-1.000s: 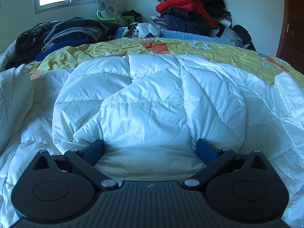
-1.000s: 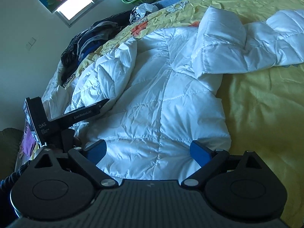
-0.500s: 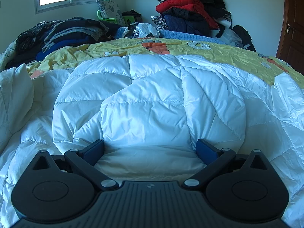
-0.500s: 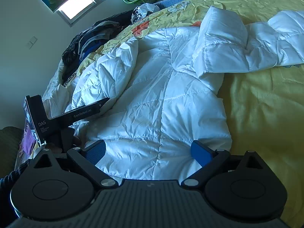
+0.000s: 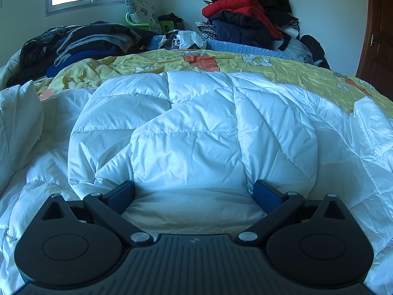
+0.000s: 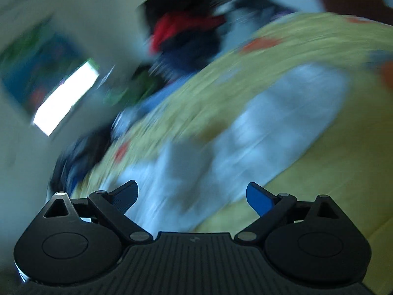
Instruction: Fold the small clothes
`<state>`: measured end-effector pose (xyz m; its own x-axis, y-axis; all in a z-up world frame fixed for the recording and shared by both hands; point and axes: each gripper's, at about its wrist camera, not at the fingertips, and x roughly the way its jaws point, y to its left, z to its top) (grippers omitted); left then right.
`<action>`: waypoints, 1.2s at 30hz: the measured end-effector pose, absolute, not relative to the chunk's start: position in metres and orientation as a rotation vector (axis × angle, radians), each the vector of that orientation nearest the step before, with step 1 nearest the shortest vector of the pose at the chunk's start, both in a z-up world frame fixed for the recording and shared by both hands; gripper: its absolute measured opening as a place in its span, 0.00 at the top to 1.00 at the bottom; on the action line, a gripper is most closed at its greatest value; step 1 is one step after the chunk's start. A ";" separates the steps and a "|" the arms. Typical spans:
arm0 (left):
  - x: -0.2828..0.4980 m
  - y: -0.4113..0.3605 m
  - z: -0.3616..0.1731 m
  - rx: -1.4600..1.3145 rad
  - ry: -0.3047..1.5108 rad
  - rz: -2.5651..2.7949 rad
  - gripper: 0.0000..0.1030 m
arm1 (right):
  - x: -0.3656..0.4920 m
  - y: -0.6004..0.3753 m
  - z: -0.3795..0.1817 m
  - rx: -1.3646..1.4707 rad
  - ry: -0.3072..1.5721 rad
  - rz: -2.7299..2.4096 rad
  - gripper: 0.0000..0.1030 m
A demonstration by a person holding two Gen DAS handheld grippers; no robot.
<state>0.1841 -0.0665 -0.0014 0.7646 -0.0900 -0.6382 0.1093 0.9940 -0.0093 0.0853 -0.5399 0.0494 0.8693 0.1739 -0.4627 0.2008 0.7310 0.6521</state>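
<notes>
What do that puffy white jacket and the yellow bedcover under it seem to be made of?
The white jacket looks like thin, slightly shiny synthetic shell, perhaps nylon, with a soft filling: stitched seams split it into puffy panels and it catches the light. The yellow bedcover looks like matte printed woven cloth, probably cotton: fine creases, no sheen.

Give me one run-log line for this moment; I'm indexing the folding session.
left gripper: open, against white puffer jacket | right gripper: open, view motion-blurred | jacket unfolded on yellow bedspread
</notes>
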 end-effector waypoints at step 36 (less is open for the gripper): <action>0.184 -0.076 0.005 -0.034 0.676 -0.108 0.00 | 0.117 -0.548 0.076 0.714 0.294 -0.005 0.87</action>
<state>0.1836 -0.0762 0.0047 0.7749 -0.1109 -0.6223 0.0888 0.9938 -0.0664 0.1165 -0.5479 0.0757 0.9590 0.0956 -0.2669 0.1038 0.7575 0.6445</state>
